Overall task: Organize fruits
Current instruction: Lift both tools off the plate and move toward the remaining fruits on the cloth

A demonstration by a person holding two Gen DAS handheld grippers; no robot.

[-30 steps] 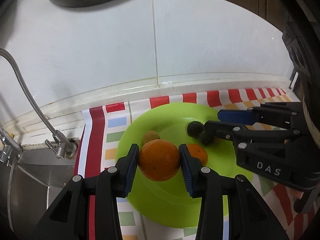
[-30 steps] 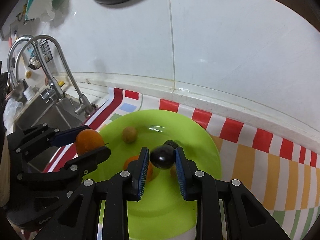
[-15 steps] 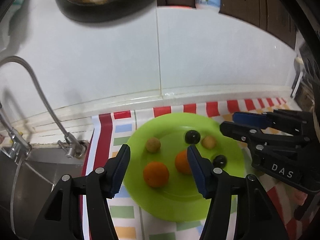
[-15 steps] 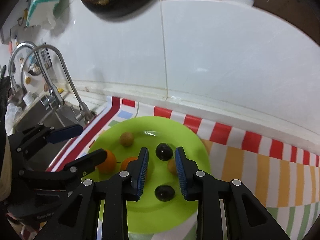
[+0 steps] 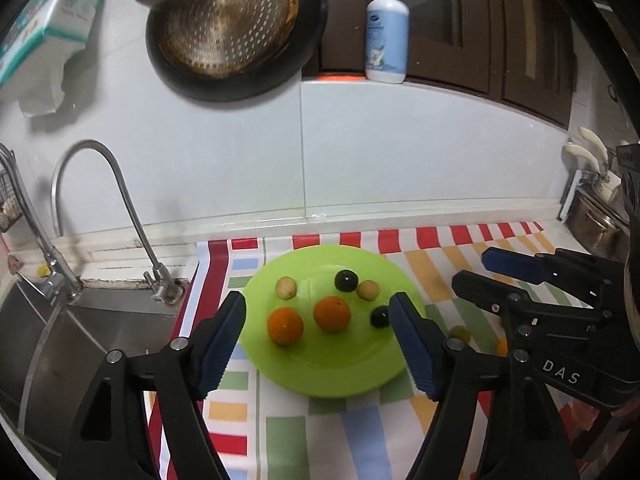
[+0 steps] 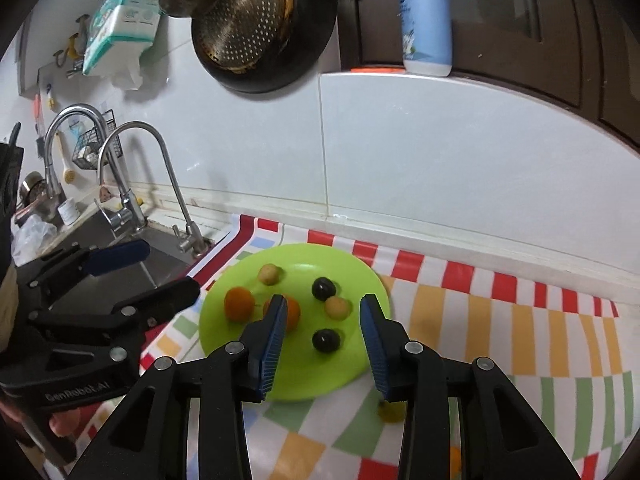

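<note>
A lime green plate (image 5: 340,376) (image 6: 296,376) lies on a striped mat. On it are two oranges (image 5: 285,325) (image 5: 331,313), two dark plums (image 5: 346,280) (image 5: 379,317) and two small yellow fruits (image 5: 286,287) (image 5: 368,290). In the right wrist view the near plum (image 6: 326,340) sits between the jaws' line of sight. My left gripper (image 5: 320,340) is open and empty, raised above the plate's near side. My right gripper (image 6: 323,344) is open and empty, also above the plate. A small yellow-green fruit (image 5: 460,333) (image 6: 390,411) lies on the mat right of the plate.
A steel sink (image 5: 52,340) with a curved faucet (image 5: 120,200) is at the left. A white tiled wall rises behind the mat. A colander pan (image 5: 228,24) hangs above, and a soap bottle (image 5: 387,32) stands on the ledge. Another small orange fruit (image 5: 501,346) lies partly hidden by the right gripper.
My left gripper let go of the orange and my right gripper let go of the plum; both fruits now lie on the plate. Both grippers opened and pulled up and back.
</note>
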